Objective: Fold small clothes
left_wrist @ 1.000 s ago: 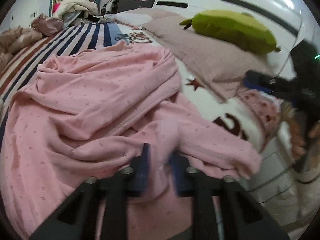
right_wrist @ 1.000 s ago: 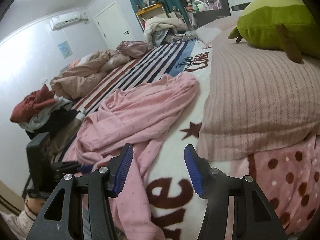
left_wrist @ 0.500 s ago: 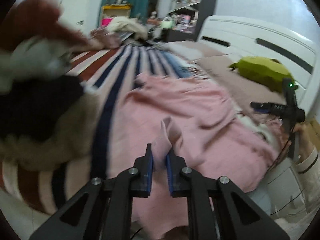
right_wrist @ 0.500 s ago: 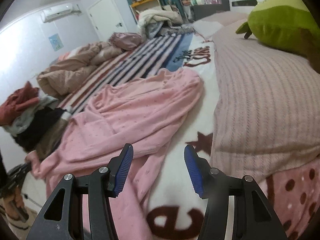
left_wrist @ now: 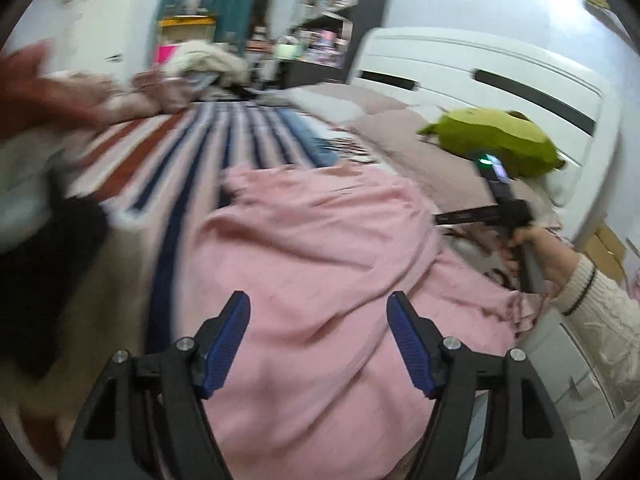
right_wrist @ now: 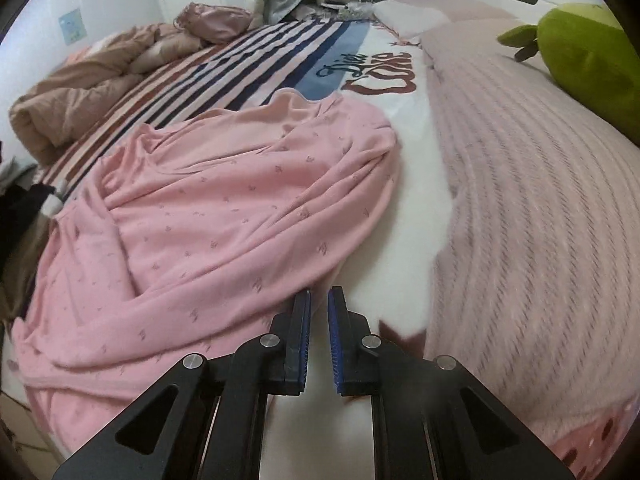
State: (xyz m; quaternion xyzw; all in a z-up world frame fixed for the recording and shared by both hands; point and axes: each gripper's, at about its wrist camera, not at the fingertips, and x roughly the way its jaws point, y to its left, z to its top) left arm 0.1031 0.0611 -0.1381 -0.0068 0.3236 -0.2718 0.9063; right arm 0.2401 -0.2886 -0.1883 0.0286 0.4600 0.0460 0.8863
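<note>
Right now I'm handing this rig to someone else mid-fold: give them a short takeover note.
Left gripper: jaws open after just opening, nothing between them, above the pink garment.
Right gripper: jaws just closed, shut, nothing visibly pinched, at the garment's edge over the white blanket.
Garment: spread but rumpled on the striped bed, beside the pink pillow.
Done: garment laid out.
Left: smooth it, then make every fold.

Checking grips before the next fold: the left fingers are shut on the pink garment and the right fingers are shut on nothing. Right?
Not quite. The left wrist view shows the left gripper open, having just been opening, with the pink garment lying loose below its fingers. The right gripper is shut on nothing, as you said.
</note>
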